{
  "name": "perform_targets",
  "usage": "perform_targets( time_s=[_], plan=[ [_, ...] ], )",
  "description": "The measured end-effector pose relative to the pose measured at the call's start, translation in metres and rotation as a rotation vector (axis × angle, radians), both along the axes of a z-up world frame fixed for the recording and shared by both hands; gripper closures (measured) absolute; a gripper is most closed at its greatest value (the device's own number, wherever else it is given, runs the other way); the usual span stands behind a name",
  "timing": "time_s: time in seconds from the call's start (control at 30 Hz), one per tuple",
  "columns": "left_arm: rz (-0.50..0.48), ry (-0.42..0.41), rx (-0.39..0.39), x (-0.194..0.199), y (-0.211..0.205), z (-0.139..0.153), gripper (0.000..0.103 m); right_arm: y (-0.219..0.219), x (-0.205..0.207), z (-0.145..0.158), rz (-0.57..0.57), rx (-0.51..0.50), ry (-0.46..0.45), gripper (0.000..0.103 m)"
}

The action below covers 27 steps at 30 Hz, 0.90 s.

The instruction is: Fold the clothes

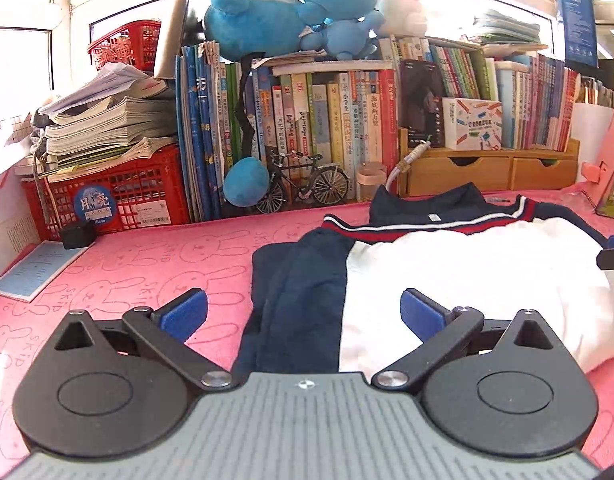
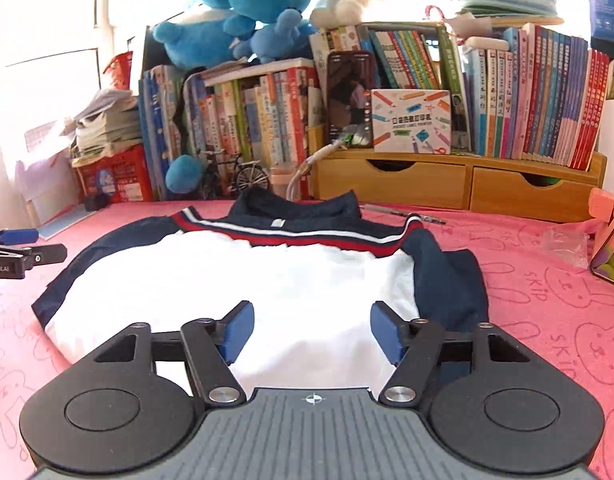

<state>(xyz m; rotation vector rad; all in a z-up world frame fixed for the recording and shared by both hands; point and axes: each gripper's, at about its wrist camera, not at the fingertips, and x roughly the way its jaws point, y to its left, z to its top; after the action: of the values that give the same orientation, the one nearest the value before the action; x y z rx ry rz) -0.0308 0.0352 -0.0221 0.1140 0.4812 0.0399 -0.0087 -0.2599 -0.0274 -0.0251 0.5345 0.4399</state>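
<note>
Left wrist view shows the pink desk (image 1: 127, 264) with a white and navy shirt (image 1: 447, 276) lying flat on it, collar toward the books (image 1: 307, 120). The left gripper (image 1: 303, 314) is spread wide over the shirt's navy side. The right gripper (image 2: 311, 332) is spread too, holding nothing, over the white part.

one jacket (image 2: 267, 280), two grippers (image 1: 303, 316), two drawers (image 2: 403, 180)

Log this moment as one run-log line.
task: fold clothes | left gripper: open, over shirt's navy sleeve | right gripper: open, over white body | shirt: flat on pink mat, collar far side
</note>
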Motion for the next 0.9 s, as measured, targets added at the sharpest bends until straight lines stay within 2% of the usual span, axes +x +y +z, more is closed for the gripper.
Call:
perform_targets(
  time_s=[0.1,0.2,0.27,0.33,0.43,0.47,0.53,0.6,0.67,0.73,0.8,0.87,0.9],
  plan=[
    [-0.049,0.035,0.075,-0.008,-0.023,-0.012,0.0,0.027,-0.022,-0.005,0.11,0.053,0.034,0.045],
    [0.004,0.072,0.151,0.002,-0.024,-0.024,0.0,0.059,-0.03,-0.01,0.188,0.023,0.028,0.045],
    [0.045,0.095,0.2,0.009,-0.023,-0.033,0.0,0.074,-0.022,-0.013,0.19,-0.001,0.028,0.045],
    [0.086,0.118,0.249,0.016,-0.022,-0.041,0.0,0.081,0.001,-0.016,0.164,-0.006,0.055,0.046],
    [0.175,0.139,0.256,0.021,-0.003,-0.041,0.0,0.083,0.054,-0.025,0.044,-0.027,0.098,0.047],
    [0.207,0.144,0.267,0.02,0.002,-0.039,0.0,0.081,0.069,-0.028,-0.001,-0.023,0.115,0.052],
    [0.249,0.141,0.278,0.016,0.01,-0.032,0.0,0.077,0.098,-0.034,-0.092,-0.014,0.15,0.054],
    [0.253,0.118,0.263,0.008,0.016,-0.022,0.0,0.059,0.085,-0.028,-0.065,0.09,0.137,0.052],
    [0.218,0.081,0.211,0.002,0.015,-0.01,0.0,0.041,0.062,-0.019,-0.032,0.164,0.107,0.042],
    [0.126,0.043,0.135,0.005,0.002,0.005,0.0,0.031,0.033,-0.014,-0.02,0.131,0.074,0.04],
    [0.031,0.033,0.093,0.015,-0.019,0.013,0.0,0.024,0.011,-0.012,-0.017,0.082,0.056,0.04],
    [-0.059,0.045,0.105,0.032,-0.05,0.013,0.0,0.016,-0.007,-0.012,-0.027,0.044,0.043,0.039],
    [-0.094,0.059,0.137,0.044,-0.066,0.009,0.0,0.011,-0.014,-0.011,-0.051,0.035,0.038,0.035]
  ],
)
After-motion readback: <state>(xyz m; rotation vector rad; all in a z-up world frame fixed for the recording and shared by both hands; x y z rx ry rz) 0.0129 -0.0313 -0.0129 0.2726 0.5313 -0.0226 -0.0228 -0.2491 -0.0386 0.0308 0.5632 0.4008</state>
